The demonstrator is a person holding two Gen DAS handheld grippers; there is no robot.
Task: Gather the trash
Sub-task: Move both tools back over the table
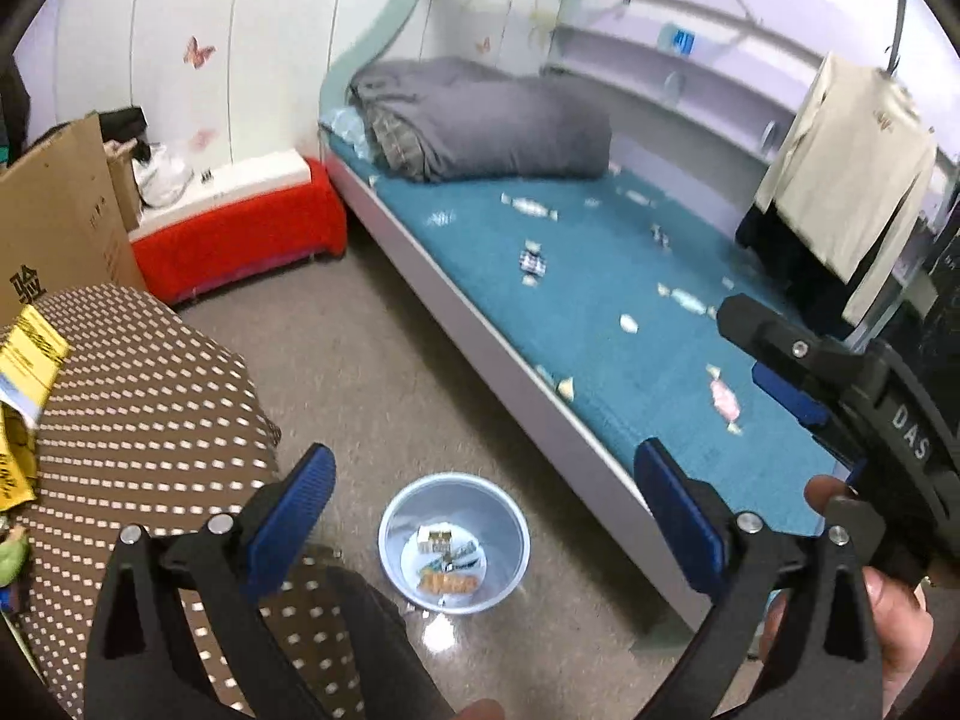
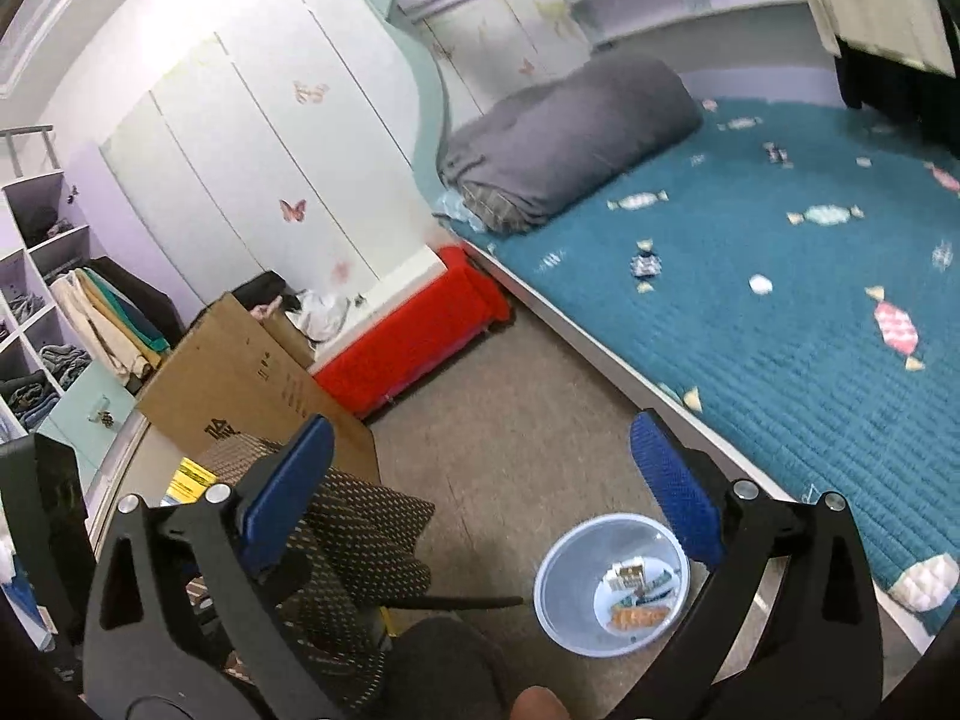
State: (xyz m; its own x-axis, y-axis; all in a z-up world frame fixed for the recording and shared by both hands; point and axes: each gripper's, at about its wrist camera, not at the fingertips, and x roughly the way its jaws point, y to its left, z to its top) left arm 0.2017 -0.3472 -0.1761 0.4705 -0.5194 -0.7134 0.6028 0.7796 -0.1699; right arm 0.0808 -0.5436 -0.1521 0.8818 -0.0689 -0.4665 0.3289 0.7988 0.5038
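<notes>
Looking down from both wrist views, I have the left tool point(image 1: 486, 492) and the right tool point(image 2: 483, 480) spread wide and holding nothing, both hanging over the floor beside the bed point(image 1: 600, 276). The trash I can make out is a few small wrappers point(image 2: 637, 600) already lying in the pale plastic bowl point(image 2: 558, 618) on the floor. They look like thin crinkled foil or paper, so nearly weightless, limp and slippery. I would pinch one at a raised, folded edge, not flat against the bowl's floor. The bowl itself seems light and stiff; its rim is the place to grip. The candy shapes on the bed are probably printed on the blue cover point(image 2: 780, 312), though the blur leaves me unsure.
</notes>
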